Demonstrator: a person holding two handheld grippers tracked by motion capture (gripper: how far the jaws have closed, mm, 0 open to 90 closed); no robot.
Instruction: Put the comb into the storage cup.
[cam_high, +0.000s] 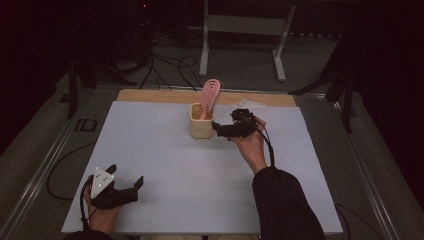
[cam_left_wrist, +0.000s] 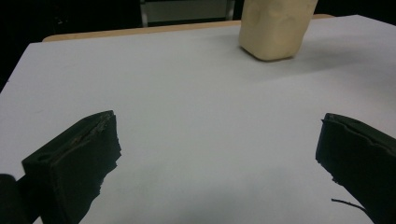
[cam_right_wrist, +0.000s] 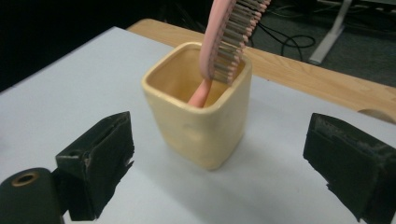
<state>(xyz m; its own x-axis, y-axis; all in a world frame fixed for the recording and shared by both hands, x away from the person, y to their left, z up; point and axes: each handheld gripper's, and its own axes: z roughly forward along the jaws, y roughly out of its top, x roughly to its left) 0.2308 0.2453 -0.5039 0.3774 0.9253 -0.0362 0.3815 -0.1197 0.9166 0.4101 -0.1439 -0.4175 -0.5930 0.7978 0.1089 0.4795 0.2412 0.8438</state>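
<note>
Hairbrush (cam_right_wrist: 223, 42) bristles — inside cup (cam_right_wrist: 201, 121)

No legible text, label, brand mark, number or sign is found on any surface in the high view or in either gripper view.
</note>
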